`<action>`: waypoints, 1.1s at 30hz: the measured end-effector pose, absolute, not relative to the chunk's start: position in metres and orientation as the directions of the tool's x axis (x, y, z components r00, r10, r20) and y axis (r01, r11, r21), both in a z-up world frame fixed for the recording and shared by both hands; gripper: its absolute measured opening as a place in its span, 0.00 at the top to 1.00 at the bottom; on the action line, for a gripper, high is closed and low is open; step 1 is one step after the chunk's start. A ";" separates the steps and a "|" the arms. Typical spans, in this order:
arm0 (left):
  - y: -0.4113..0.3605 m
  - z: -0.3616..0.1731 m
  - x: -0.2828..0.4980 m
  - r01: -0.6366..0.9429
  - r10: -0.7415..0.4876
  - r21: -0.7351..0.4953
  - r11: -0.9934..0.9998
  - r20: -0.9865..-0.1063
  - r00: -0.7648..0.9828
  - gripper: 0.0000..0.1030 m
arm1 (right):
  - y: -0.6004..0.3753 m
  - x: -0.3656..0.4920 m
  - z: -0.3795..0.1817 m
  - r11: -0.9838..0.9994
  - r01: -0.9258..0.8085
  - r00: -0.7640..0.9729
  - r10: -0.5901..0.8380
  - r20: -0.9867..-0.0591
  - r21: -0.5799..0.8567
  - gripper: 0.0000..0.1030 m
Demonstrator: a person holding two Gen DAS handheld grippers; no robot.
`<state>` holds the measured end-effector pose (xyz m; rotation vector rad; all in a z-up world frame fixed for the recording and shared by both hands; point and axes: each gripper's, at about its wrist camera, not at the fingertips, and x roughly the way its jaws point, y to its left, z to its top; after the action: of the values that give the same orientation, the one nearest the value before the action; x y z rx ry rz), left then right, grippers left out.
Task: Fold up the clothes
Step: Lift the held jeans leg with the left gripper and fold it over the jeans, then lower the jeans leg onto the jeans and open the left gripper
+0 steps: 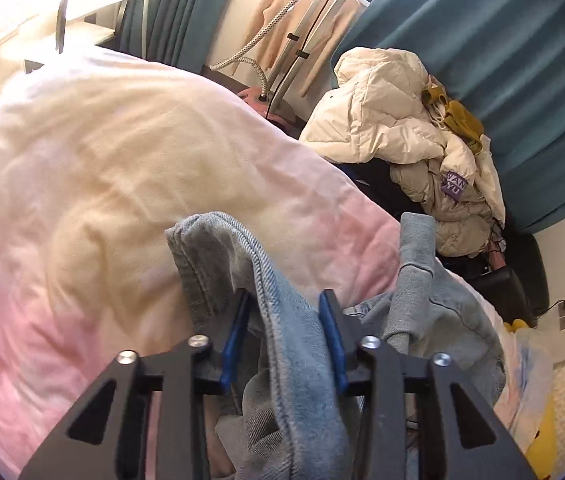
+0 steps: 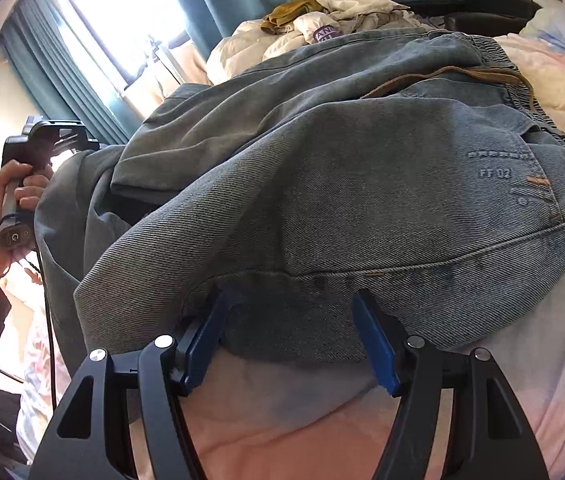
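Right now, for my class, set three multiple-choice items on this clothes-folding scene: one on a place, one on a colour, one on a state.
1. Where does the bulk of the jeans lie?
A. On the pink and cream quilt
B. On a wooden floor
C. Inside a drawer

2. What colour are the curtains?
A. Red
B. Teal
C. White

3. What is the left hand-held gripper doing?
A. Standing open over bare bedding
B. Clamped on a fold of the jeans
C. Gripping a yellow towel

Answers:
1. A, the right wrist view shows the denim spread over the quilt.
2. B, teal folds hang behind the pile of pale jackets.
3. B, denim is pinched between its blue pads, while the right hand-held gripper stands open at the jeans' near edge.
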<state>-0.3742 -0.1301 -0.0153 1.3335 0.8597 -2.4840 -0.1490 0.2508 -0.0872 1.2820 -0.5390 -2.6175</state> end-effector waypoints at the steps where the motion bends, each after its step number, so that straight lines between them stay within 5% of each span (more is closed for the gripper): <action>1: -0.131 -0.010 -0.371 0.421 0.085 -0.393 -0.817 -0.805 -0.587 0.93 | 0.249 -0.151 -0.089 -0.922 0.003 -0.611 -0.308 -0.729 0.387 0.36; 9: -0.156 0.084 -0.317 0.404 -0.051 -0.381 -0.832 -0.672 -0.739 0.94 | 0.252 -0.148 -0.089 -0.915 0.006 -0.611 -0.324 -0.723 0.404 0.36; 16: -0.200 0.200 -0.270 0.398 -0.188 -0.348 -0.849 -0.504 -0.843 0.94 | 0.256 -0.126 -0.060 -0.923 0.039 -0.722 -0.291 -0.628 0.383 0.36; 22: -0.223 0.260 -0.224 0.339 -0.211 -0.298 -0.892 -0.388 -0.897 0.94 | 0.256 -0.123 -0.054 -0.935 0.030 -0.744 -0.258 -0.616 0.354 0.36; 28: -0.288 0.196 -0.158 0.407 -0.236 -0.387 -0.827 -0.419 -0.877 0.94 | 0.259 -0.124 -0.051 -0.937 0.021 -0.750 -0.245 -0.615 0.348 0.36; 33: -0.347 0.060 -0.110 0.585 -0.257 -0.440 -0.681 -0.604 -0.754 0.94 | 0.258 -0.125 -0.054 -0.939 0.016 -0.735 -0.244 -0.633 0.343 0.36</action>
<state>-0.1099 -0.3468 0.0604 0.7023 0.8754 -2.4103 -0.1249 0.2578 -0.0545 1.0736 -0.4789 -2.7599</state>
